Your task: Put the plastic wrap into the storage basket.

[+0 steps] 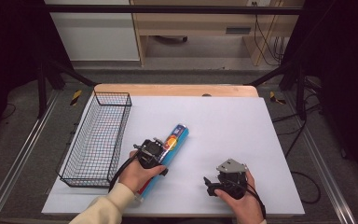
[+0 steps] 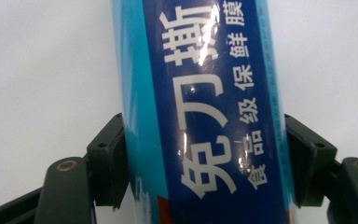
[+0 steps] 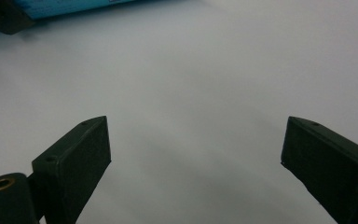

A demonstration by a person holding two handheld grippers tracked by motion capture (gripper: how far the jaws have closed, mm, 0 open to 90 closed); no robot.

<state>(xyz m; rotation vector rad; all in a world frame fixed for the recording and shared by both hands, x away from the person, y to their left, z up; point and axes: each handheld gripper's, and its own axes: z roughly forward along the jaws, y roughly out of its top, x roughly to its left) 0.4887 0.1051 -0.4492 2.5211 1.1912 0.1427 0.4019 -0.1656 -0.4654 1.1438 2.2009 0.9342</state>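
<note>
Right gripper (image 1: 209, 185) sits low on the white table (image 1: 242, 126) near the front edge, jaws wide apart, nothing between them. Left gripper (image 1: 161, 156) is further in, its jaws clamped on both sides of the blue tube (image 1: 175, 137); the left gripper view shows the pads pressed against the tube's (image 2: 205, 116) printed label. Tube lies flat on the table, angled away to the right. Wire basket (image 1: 98, 140) stands just left of it, along the table's left edge.
</note>
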